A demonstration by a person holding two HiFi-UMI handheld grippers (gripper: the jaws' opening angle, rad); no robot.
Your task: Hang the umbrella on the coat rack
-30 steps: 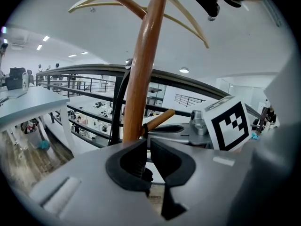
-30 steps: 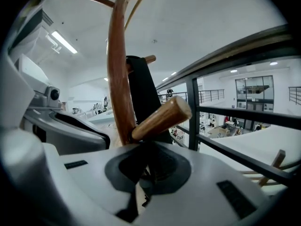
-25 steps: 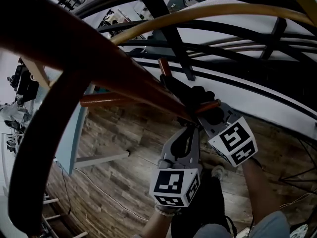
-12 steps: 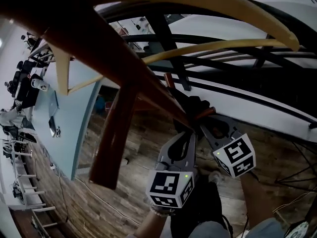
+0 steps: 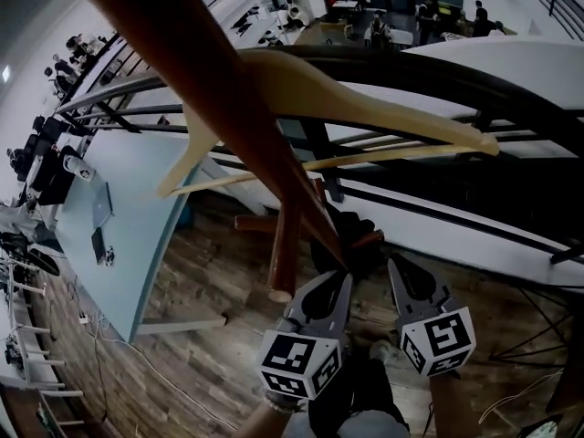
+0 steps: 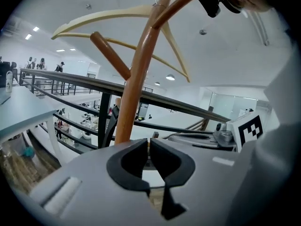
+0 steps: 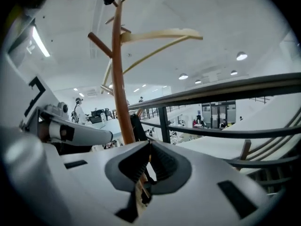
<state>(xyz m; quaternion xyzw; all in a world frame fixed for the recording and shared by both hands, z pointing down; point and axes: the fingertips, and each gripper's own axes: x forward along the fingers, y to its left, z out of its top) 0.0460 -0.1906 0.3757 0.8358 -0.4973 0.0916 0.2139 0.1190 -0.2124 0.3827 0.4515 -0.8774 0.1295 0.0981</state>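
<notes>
The brown wooden coat rack pole (image 5: 239,108) runs from the upper left down to the middle of the head view, with short pegs (image 5: 283,255) sticking out low down. A black folded umbrella (image 5: 354,229) with a reddish-brown handle (image 5: 367,240) hangs close against the pole's lower part. My right gripper (image 5: 387,259) is shut on the umbrella by its handle end; a thin dark and brown piece shows between its jaws (image 7: 148,150). My left gripper (image 5: 335,277) is just left of it by the pole, jaws (image 6: 149,146) closed with nothing visible between them. The umbrella (image 7: 137,126) stands beside the pole (image 7: 117,74).
A pale wooden hanger (image 5: 365,99) hangs on the rack above the grippers. A black railing (image 5: 474,89) curves behind the rack. A light blue table (image 5: 119,217) with a laptop stands at left on the wood plank floor (image 5: 210,354). People sit far off beyond the railing.
The head view has swung, so the pole now rises steeply and the pale hanger shows whole. Both grippers sit lower in the picture, still at the umbrella by the pole.
</notes>
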